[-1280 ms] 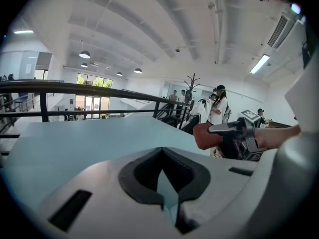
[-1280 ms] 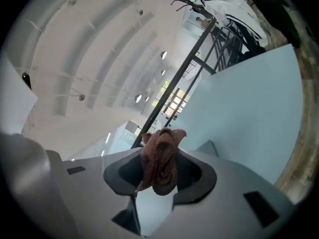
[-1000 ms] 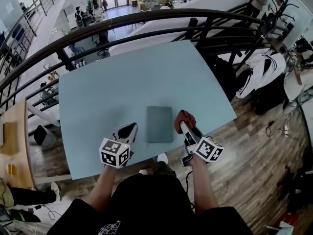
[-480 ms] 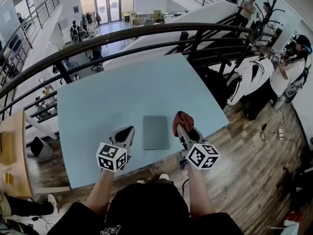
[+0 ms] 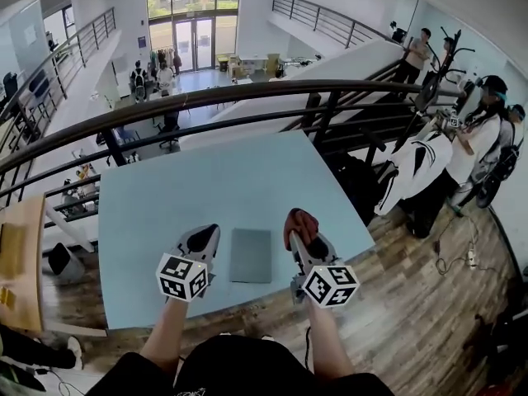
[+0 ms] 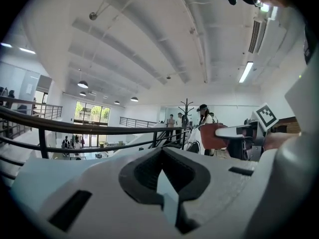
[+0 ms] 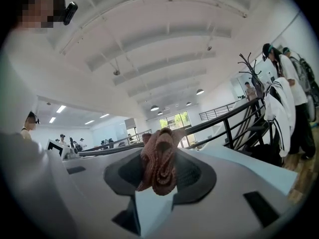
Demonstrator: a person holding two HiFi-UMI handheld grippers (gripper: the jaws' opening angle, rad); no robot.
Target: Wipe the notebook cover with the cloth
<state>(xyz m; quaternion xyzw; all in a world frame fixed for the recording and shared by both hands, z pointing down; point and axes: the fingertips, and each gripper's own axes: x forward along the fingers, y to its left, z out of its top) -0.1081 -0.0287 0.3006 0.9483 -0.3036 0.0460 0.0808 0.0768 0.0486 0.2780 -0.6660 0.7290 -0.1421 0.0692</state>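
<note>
A grey-green notebook (image 5: 251, 255) lies flat near the front edge of the light blue table (image 5: 214, 180). My right gripper (image 5: 299, 225) hovers just right of it, shut on a bunched reddish-brown cloth (image 5: 300, 223). In the right gripper view the cloth (image 7: 158, 161) fills the gap between the jaws. My left gripper (image 5: 204, 238) hangs left of the notebook, jaws pressed together with nothing between them (image 6: 164, 171). From the left gripper view the cloth (image 6: 213, 136) and right gripper show at the right. The notebook is out of both gripper views.
A dark metal railing (image 5: 247, 97) curves round the table's far side. Several people stand at the right by a coat stand (image 5: 437, 64). A wooden shelf (image 5: 16, 254) sits at the left. Wooden floor (image 5: 412, 304) lies right of the table.
Both grippers have lifted and tilted upward. The head view has swung up, so the table and notebook sit lower in the frame. The cloth stays held.
</note>
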